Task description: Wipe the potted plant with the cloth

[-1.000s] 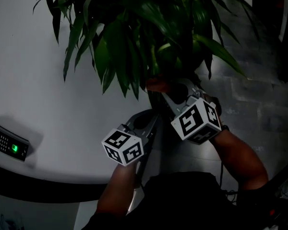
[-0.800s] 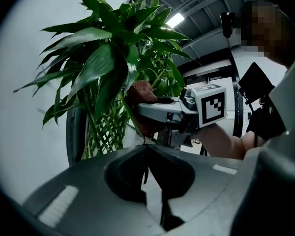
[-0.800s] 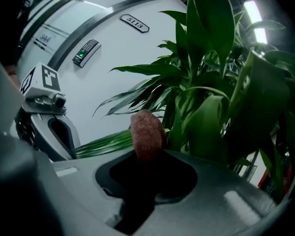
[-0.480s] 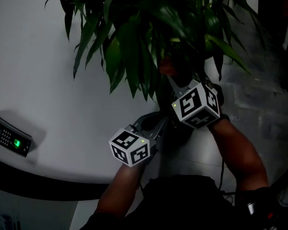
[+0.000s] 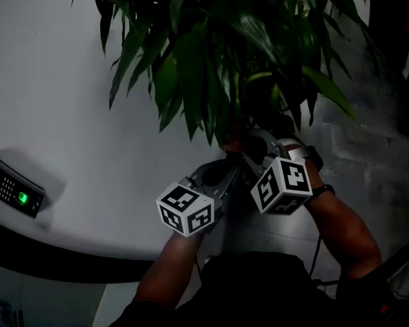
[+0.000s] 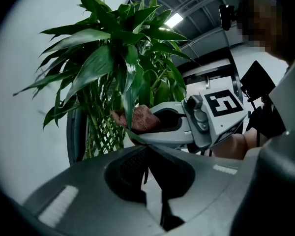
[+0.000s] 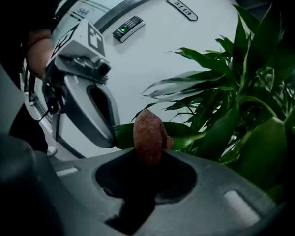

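The potted plant [image 5: 211, 46] fills the top of the head view with long dark green leaves. My left gripper [image 5: 232, 167] is shut on the tip of one drooping leaf [image 7: 184, 132] and holds it stretched out; its own view shows that leaf [image 6: 130, 90] running down into the closed jaws [image 6: 147, 146]. My right gripper [image 5: 249, 157] is shut on a reddish-brown cloth [image 7: 148, 134]. The cloth [image 6: 140, 118] lies against the held leaf, a short way from the left gripper's tips [image 7: 110, 139]. In the head view the cloth [image 5: 233, 140] shows just under the foliage.
A curved white wall [image 5: 68, 114] stands behind the plant, with a keypad unit [image 5: 13, 197] lit green and a dark band [image 5: 54, 264] at its foot. Grey floor [image 5: 375, 155] lies to the right. Green lattice stems [image 6: 105, 132] rise at the plant's base.
The right gripper with the cloth rose into the leaves, then slid back down the held leaf toward the left gripper, rolling as it came. The left gripper has kept its place and grip.
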